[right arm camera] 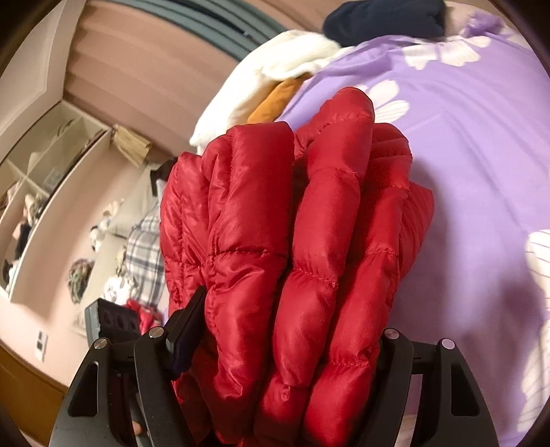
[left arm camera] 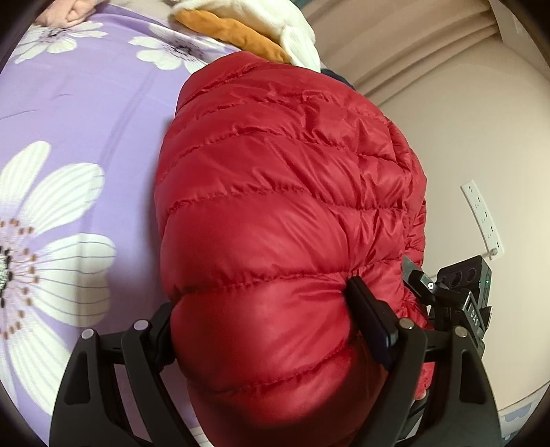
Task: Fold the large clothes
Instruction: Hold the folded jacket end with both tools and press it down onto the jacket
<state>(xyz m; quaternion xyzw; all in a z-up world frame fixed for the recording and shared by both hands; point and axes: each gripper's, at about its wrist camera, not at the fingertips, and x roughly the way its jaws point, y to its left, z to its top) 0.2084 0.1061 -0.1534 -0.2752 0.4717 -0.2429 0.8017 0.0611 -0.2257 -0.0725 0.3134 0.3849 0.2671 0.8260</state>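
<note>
I have the folded red jacket (left arm camera: pixel 288 192) squeezed in both the left claw (left arm camera: pixel 271 326) and the right claw (right arm camera: pixel 285 337), so I should carry it level and together to the bed (left arm camera: pixel 86 113).

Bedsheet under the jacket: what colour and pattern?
Bedsheet: lilac purple with large white flowers, clearest in the left wrist view.

Left gripper (left arm camera: pixel 268 330) is clamping a folded red puffer jacket (left arm camera: pixel 285 192), jaws pressing into the quilted bulk from both sides. Jacket is bulging up between them, filling the centre of the view, over a bed with a purple floral sheet (left arm camera: pixel 86 113). White and orange clothes (left arm camera: pixel 247 31) are lying past the jacket's far end. Right gripper (left arm camera: pixel 457 292) is showing at the jacket's right edge. White power strip (left arm camera: pixel 483 220) is sitting on the floor.
</note>
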